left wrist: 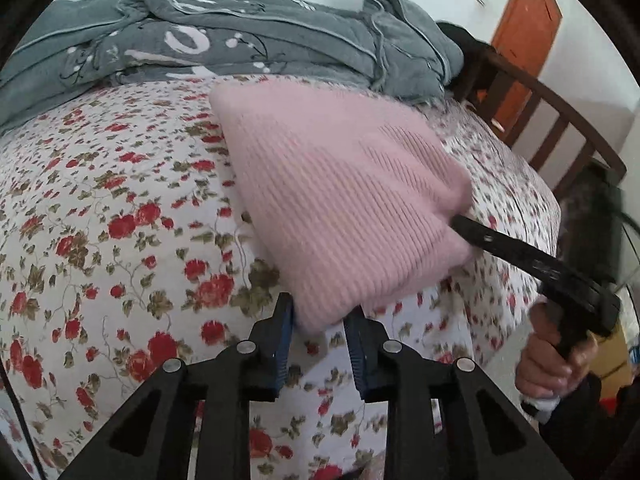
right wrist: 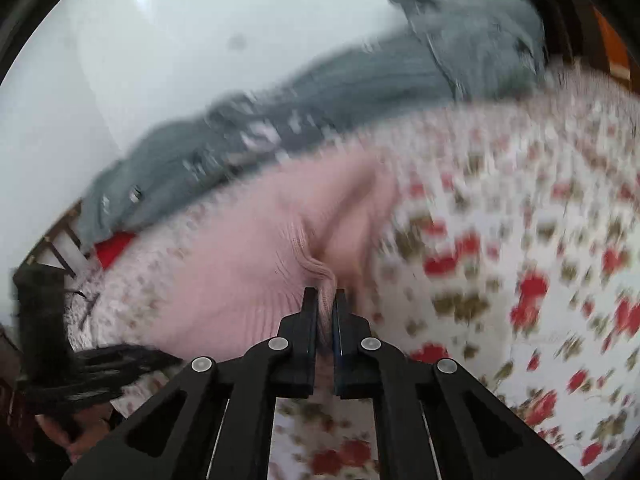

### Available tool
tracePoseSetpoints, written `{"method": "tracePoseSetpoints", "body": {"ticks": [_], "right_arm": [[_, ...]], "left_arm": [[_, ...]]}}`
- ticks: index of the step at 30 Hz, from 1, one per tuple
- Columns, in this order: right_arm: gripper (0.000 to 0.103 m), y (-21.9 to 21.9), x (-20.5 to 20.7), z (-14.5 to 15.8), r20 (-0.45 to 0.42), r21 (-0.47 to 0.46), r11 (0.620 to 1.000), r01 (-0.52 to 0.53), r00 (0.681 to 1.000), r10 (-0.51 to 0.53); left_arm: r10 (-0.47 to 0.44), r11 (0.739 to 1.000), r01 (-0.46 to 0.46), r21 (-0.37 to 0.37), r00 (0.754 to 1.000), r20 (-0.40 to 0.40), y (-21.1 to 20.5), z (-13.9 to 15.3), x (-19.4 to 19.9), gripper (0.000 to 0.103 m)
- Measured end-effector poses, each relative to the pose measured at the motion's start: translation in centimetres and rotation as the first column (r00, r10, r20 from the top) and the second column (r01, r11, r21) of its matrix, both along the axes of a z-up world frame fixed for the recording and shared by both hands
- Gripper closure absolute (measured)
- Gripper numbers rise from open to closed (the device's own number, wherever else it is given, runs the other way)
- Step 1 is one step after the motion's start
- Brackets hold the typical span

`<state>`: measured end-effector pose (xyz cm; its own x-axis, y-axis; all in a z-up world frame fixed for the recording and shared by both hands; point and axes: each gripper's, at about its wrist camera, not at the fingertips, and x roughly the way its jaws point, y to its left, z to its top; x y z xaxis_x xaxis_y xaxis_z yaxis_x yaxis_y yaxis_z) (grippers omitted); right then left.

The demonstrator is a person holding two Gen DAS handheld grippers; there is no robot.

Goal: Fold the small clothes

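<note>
Pink knit garment [left wrist: 340,200] lies on the floral bed [left wrist: 100,220], its long axis running from the near corner to the far left. Left tool [left wrist: 319,322] pinches the near corner; right tool [right wrist: 325,300], pressed together, pinches the right edge, equally close.

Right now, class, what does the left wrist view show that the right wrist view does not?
Only the left wrist view: the orange wooden door and the person's hand on the right hand-held gripper.

Only the right wrist view: a red cloth patch under the grey quilt.

Both: the pink ribbed knit garment, pinched by each hand-held gripper, on the floral bedsheet.
</note>
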<state>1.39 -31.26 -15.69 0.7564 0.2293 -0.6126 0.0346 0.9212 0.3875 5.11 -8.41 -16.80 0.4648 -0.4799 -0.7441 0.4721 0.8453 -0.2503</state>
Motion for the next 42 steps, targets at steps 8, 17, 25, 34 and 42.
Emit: {"method": "tracePoseSetpoints", "body": {"ticks": [8, 17, 25, 34, 42], "right_arm": [[0.071, -0.8, -1.8, 5.1, 0.131, -0.084, 0.996, -0.011, 0.991, 0.022], [0.066, 1.9, 5.5, 5.4, 0.084, -0.206, 0.977, -0.047, 0.994, 0.066], [0.087, -1.5, 2.2, 2.8, 0.214, -0.024, 1.000, -0.013, 0.977, 0.018], [0.064, 0.0, 3.4, 4.1, 0.126, -0.209, 0.978, 0.001, 0.992, 0.026], [0.069, 3.6, 5.2, 6.4, 0.214, -0.425, 0.905, -0.025, 0.969, 0.127]], "left_arm": [[0.030, 0.998, -0.027, -0.064, 0.998, 0.055, 4.5, 2.5, -0.7, 0.057], [0.063, 0.995, -0.056, -0.082, 0.994, 0.085, -0.3, 4.5, 5.1, 0.057], [0.019, 0.998, -0.018, -0.065, 1.000, 0.015, -0.9, 1.3, 5.2, 0.046], [0.004, 0.995, -0.001, -0.104, 0.999, 0.032, 0.0, 3.0, 5.6, 0.048], [0.023, 0.999, -0.020, -0.028, 0.991, 0.134, -2.6, 5.5, 8.3, 0.048]]}}
